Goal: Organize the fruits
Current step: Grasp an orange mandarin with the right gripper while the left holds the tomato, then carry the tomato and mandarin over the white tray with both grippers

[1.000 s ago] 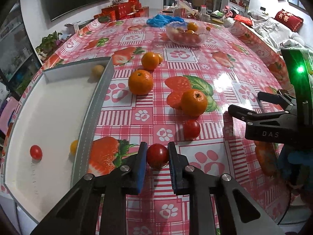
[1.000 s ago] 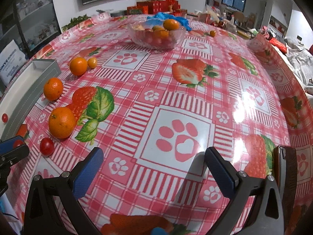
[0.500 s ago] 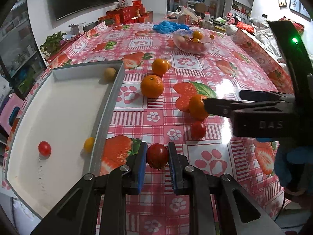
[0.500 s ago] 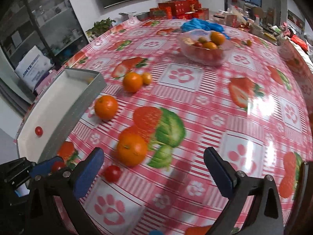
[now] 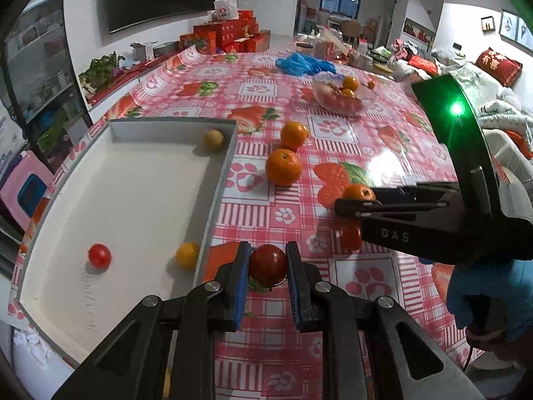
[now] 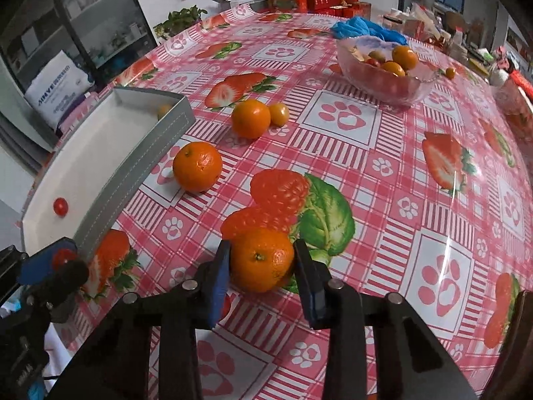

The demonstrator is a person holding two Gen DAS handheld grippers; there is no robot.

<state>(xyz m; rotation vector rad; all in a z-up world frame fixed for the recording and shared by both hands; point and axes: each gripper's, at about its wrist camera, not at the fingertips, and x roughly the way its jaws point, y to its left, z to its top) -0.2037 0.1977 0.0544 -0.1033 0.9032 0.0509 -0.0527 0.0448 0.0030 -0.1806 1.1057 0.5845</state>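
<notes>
My left gripper (image 5: 268,266) is shut on a red cherry tomato (image 5: 268,264) and holds it above the tablecloth, just right of the grey-walled white tray (image 5: 220,180). The tray holds a cherry tomato (image 5: 99,256) and two small yellow fruits (image 5: 187,255). My right gripper (image 6: 261,263) has its blue pads against both sides of an orange (image 6: 261,259) on the table. In the left wrist view that gripper (image 5: 343,201) shows at the right over the orange (image 5: 358,192), with another cherry tomato (image 5: 348,236) under it.
Two more oranges (image 6: 197,166) (image 6: 250,118) and a small yellow fruit (image 6: 279,113) lie near the tray's far end. A glass bowl (image 6: 383,88) of fruit stands further back, with blue gloves (image 6: 363,30) behind it. The table edge curves at right.
My right gripper swung left across the table and closed its pads around the orange. My left gripper rose a little with the tomato, staying beside the tray.
</notes>
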